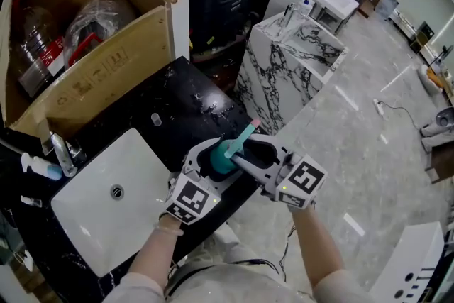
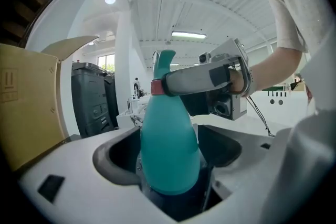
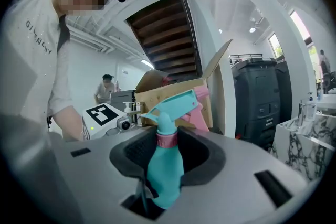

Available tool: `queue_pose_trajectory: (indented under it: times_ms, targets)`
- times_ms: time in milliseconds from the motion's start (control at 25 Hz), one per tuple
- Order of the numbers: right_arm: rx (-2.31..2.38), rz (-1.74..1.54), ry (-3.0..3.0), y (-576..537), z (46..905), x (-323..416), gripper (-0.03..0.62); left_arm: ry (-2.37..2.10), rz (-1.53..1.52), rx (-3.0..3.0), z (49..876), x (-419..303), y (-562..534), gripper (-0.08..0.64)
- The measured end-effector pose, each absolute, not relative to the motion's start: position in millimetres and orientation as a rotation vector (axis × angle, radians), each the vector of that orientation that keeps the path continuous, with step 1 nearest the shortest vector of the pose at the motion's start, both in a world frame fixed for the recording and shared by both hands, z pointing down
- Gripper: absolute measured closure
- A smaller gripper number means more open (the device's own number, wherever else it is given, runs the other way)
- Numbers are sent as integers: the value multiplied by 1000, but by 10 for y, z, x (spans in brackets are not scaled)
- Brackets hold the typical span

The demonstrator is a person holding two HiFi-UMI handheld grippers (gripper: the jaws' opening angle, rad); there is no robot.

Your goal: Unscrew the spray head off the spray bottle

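Over the front edge of the black bench (image 1: 186,85), beside the sink (image 1: 138,160), the teal spray bottle (image 1: 224,158) is up in the air between both tools. L hand-held gripper (image 2: 170,152) has wide jaws pressed round the bottle's fat body. R hand-held gripper (image 3: 168,157) sits narrow on the pink collar (image 3: 167,140) just under the spray head (image 3: 172,105) (head looks fully seated, no gap). Step in hand, I'd say: the unscrewing itself, early on. Next move prob. needs L to hold firm w/o letting the body spin while R twists the collar, then re-grips.
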State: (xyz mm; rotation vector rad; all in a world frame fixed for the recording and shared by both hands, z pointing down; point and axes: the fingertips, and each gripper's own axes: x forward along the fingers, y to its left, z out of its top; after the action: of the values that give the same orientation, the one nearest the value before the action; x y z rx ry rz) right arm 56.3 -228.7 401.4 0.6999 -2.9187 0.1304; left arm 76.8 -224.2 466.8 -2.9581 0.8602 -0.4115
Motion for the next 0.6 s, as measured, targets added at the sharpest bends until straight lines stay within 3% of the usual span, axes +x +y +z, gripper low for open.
queue_pose_trajectory:
  times_ms: [200, 600]
  targets:
    - [422, 87, -2977, -2093, 4005, 448, 457, 705, -400, -3034, 4690, 828, -2169, 190]
    - [-198, 165, -2989, -1897, 4009, 437, 455, 490, -437, -3112, 4697, 898, -1952, 190]
